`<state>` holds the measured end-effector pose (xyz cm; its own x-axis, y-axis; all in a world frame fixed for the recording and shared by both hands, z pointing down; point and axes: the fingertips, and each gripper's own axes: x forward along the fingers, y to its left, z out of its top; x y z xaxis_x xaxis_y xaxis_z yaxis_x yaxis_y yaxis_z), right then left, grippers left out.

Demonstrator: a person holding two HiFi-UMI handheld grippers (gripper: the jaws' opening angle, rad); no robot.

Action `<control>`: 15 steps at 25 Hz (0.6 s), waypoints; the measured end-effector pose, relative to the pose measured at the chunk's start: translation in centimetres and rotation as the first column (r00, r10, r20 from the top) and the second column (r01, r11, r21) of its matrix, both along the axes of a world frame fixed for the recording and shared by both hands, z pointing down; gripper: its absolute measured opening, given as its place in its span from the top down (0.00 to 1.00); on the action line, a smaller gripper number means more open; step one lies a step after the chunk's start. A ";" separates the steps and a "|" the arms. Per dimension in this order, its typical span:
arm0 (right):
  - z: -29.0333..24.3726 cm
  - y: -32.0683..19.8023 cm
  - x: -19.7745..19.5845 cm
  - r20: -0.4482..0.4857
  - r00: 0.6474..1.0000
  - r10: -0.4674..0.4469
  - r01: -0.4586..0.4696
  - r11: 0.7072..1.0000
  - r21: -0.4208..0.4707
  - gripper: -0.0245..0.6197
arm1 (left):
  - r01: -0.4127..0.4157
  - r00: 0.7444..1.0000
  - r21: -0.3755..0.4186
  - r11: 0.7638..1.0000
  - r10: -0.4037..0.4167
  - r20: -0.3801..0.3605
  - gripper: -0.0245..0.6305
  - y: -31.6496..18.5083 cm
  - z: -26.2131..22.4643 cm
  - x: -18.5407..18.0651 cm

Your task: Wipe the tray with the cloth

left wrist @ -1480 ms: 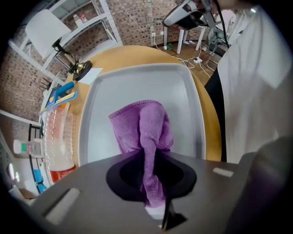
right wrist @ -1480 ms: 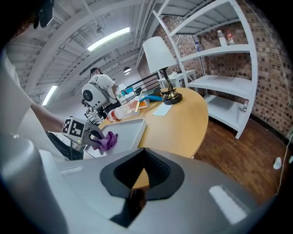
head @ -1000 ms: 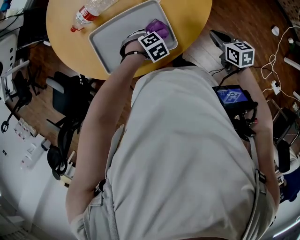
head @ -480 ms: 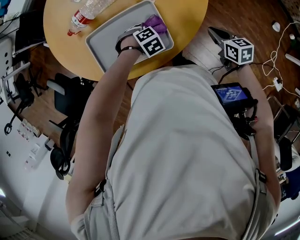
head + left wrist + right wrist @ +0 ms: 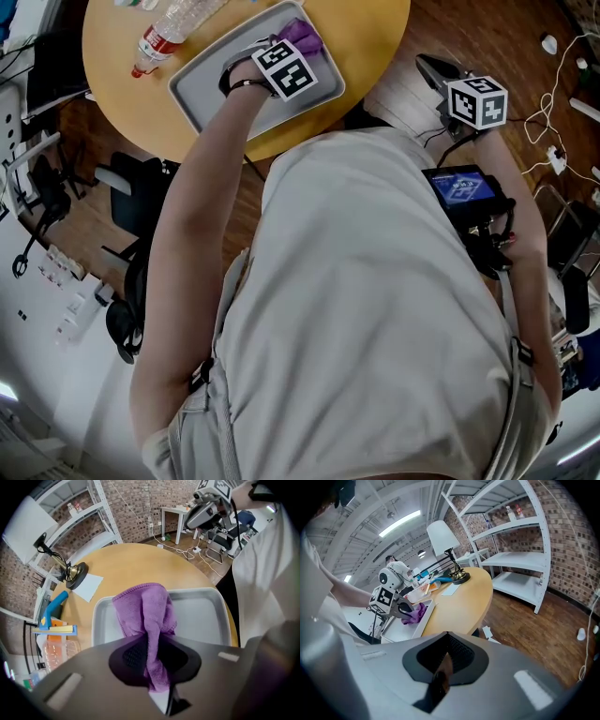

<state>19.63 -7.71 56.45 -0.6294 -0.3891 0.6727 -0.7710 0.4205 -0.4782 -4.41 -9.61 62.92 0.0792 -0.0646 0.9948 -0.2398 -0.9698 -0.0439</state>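
Observation:
A grey tray (image 5: pixel 202 89) lies on the round yellow table (image 5: pixel 375 28). My left gripper (image 5: pixel 292 52) points straight down over the tray's far right corner, shut on a purple cloth (image 5: pixel 303 36). In the left gripper view the cloth (image 5: pixel 143 613) hangs bunched from the shut jaws onto the tray (image 5: pixel 201 616). My right gripper (image 5: pixel 433 73) is held off the table's right edge over the wooden floor, jaws together with nothing between them. In its own view I see the tray (image 5: pixel 401 626), the cloth (image 5: pixel 415 613) and the left gripper (image 5: pixel 401 607) to the left.
A plastic bottle (image 5: pixel 173 28) lies beside the tray's far side. A desk lamp (image 5: pixel 70 569), a paper sheet (image 5: pixel 88 585), a blue tool (image 5: pixel 54 609) and a clear container (image 5: pixel 56 651) sit further along the table. Office chairs (image 5: pixel 141 197) and white shelving (image 5: pixel 520 541) stand around it.
My left gripper has slid the cloth across the tray toward its far edge. The right gripper has stayed where it was.

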 end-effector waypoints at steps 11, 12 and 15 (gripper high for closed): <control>0.3 0.2 -2.7 0.011 0.997 -0.077 0.077 0.997 0.032 0.96 | 0.038 0.999 -0.021 0.999 -0.038 0.027 0.90 4.4 1.0 -6.8; 0.2 0.2 -2.9 0.012 0.996 -0.086 0.085 0.996 0.034 0.96 | 0.045 0.998 -0.021 0.999 -0.044 0.037 0.90 4.8 1.0 -7.6; 0.0 0.1 -3.5 0.014 0.994 -0.104 0.104 0.994 0.043 0.96 | 0.076 0.996 -0.025 0.997 -0.075 0.055 0.90 6.0 1.1 -10.4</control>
